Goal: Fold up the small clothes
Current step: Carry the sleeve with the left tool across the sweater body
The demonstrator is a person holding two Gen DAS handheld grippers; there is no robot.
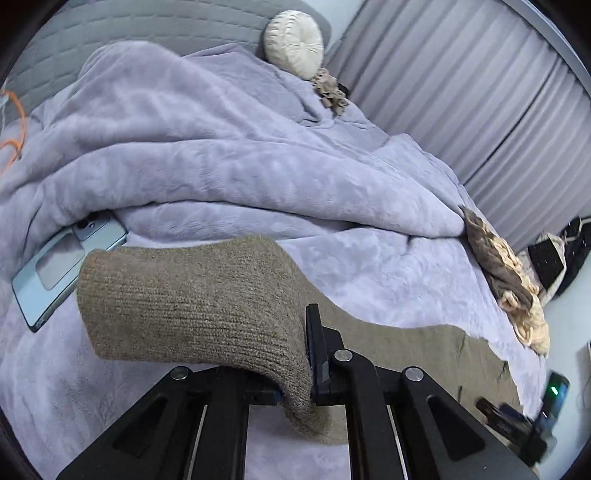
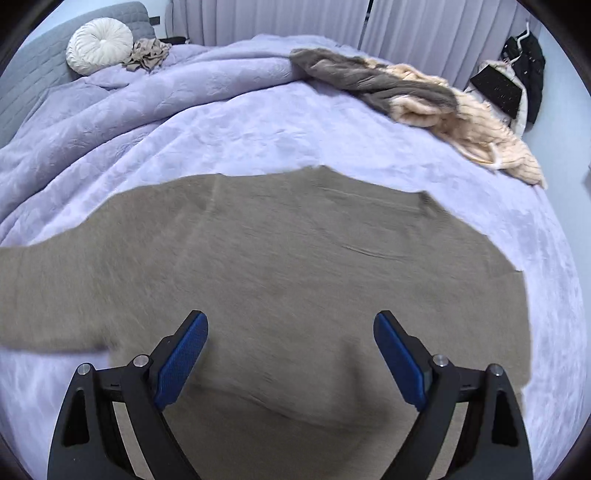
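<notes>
In your left wrist view, note first what is concealed: the phone (image 1: 62, 266), a flat pale-blue slab with a glossy back, has its upper end tucked under a fold of the lilac blanket (image 1: 229, 147), and an orange cable (image 1: 16, 125) is cut off at the frame's left edge. The left gripper (image 1: 308, 373) has its two black fingers pressed together on one ribbed cuff of the taupe sweater (image 1: 192, 299); the left finger is almost wholly hidden behind the knit, so only the right finger (image 1: 314, 343) shows clearly. The cuff stands lifted off the bed, a rounded tube of coarse rib knit, while the sweater body trails away to the right, flat on the blanket. Further right, one round pleated cream cushion (image 1: 293, 38) rests against the grey quilted headboard (image 1: 122, 26), one crumpled beige garment (image 1: 330, 90) lies beside it, and one heap of grey and cream fluffy knitwear (image 1: 506, 273) lies at the bed's edge. At the lower right corner, a blurred dark device with a green light cannot be identified. In your right wrist view, the sweater body (image 2: 295, 266) lies spread across the blanket, blurred, its lower part cut off by the frame. The right gripper (image 2: 291, 365) hovers above it with both blue textured pads (image 2: 181, 363) spread wide and nothing between them.
</notes>
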